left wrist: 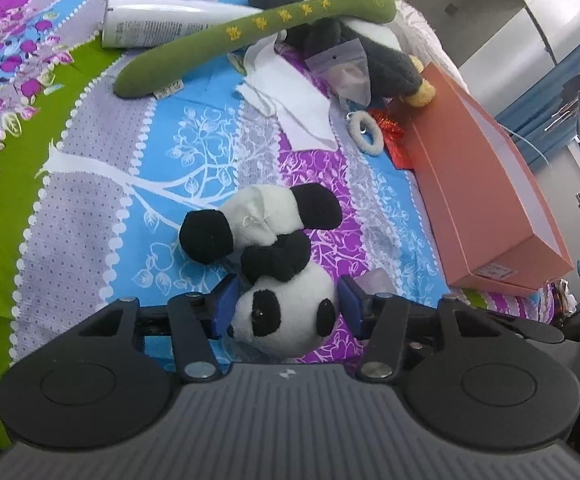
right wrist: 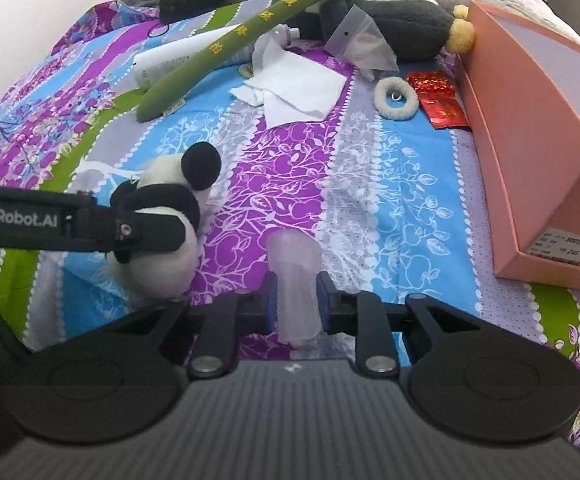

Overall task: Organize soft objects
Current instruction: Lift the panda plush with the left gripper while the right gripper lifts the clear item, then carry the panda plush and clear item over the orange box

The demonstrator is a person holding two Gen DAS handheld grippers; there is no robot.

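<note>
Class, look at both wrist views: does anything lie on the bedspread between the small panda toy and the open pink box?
Nothing visible does. The panda toy sits between the left gripper's pads, and the patterned bedspread between it and the pink box is bare. The fluffy ring and red packet lie farther back.

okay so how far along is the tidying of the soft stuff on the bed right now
Early, by the look of it. Done: nothing soft shows in the visible part of the pink box. In hand: the left gripper brackets the small panda; the right gripper is shut on a translucent soft piece. Left: green plush stick, big dark plush, fluffy ring.
</note>
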